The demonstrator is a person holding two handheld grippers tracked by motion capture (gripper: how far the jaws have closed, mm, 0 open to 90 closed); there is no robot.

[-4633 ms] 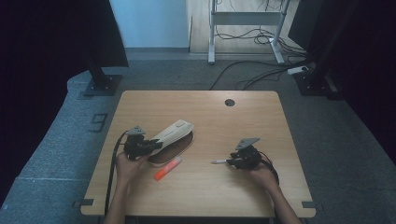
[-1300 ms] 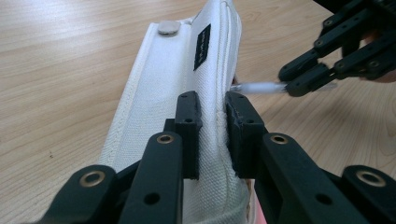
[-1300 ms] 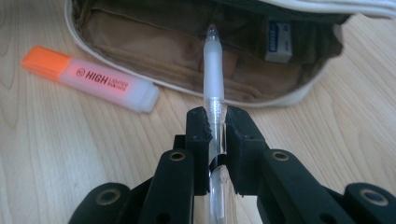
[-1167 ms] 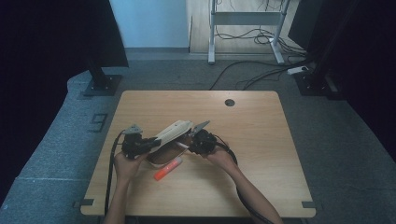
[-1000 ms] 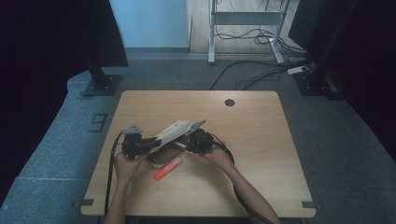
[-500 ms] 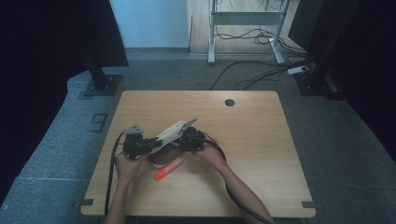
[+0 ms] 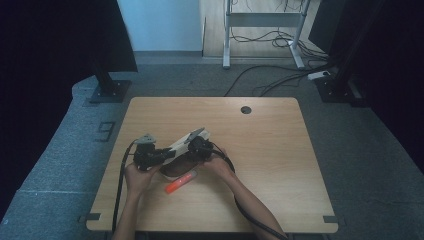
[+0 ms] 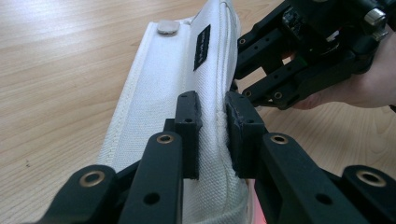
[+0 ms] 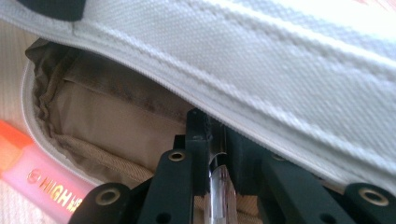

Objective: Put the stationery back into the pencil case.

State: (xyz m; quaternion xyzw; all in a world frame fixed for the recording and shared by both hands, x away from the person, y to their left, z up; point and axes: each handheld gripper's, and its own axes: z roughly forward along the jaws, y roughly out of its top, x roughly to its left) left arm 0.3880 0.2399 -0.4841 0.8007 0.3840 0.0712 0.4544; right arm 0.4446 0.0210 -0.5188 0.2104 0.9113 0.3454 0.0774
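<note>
Pencil case [image 8: 187,88], whose raised flap our left gripper [image 8: 212,135] pinches, receives the clear pen [image 9: 217,196] clamped in our right gripper [image 9: 215,140]; orange highlighter [image 7: 181,182] beside the case awaits.

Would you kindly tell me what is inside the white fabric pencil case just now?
Inside the white fabric pencil case there is brown lining. The right gripper, shut on a clear pen, pushes it into the opening. The pen's tip and the deeper interior are hidden.
</note>
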